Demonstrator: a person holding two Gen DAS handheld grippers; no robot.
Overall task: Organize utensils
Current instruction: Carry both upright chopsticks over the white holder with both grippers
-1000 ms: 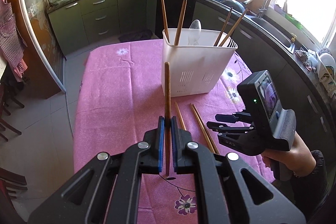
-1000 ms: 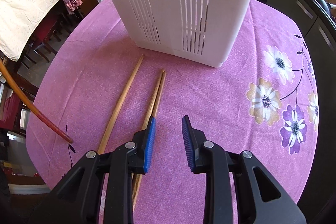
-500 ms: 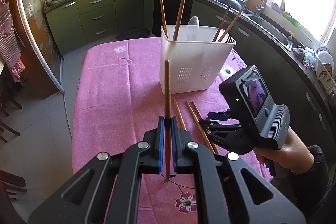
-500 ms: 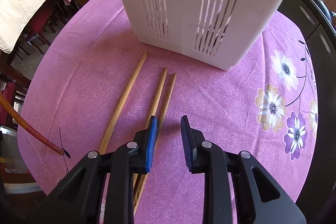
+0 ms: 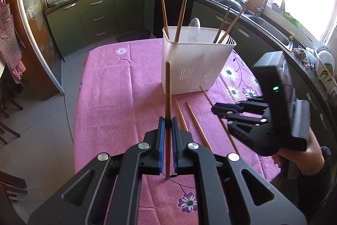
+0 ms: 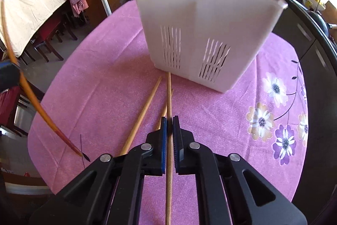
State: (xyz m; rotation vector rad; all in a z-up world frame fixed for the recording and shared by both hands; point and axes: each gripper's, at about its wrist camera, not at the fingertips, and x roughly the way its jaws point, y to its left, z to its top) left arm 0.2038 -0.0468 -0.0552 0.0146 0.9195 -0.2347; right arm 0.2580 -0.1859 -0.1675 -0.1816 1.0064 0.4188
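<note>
A white slotted utensil holder [image 5: 195, 64] stands on the pink tablecloth, with several chopsticks and a pale spoon [image 5: 193, 26] upright in it. My left gripper [image 5: 166, 122] is shut on a dark brown chopstick [image 5: 167, 85] and holds it upright above the cloth. My right gripper [image 6: 169, 121] is shut on a light wooden chopstick [image 6: 169, 96] that points toward the holder [image 6: 202, 33]. Two more chopsticks [image 6: 145, 111] lie on the cloth under it. The right gripper [image 5: 219, 109] also shows in the left wrist view, right of those chopsticks [image 5: 197, 123].
The pink flowered tablecloth [image 5: 118, 94] covers a table with floor to its left. Green kitchen cabinets [image 5: 94, 14] and a counter with a sink [image 5: 271, 28] run behind and to the right. Dining chairs [image 6: 52, 35] stand beyond the table's far edge in the right wrist view.
My right gripper has shut on one light chopstick and lifted it off the cloth, and has drawn back from the holder. My left gripper still holds the dark chopstick upright.
</note>
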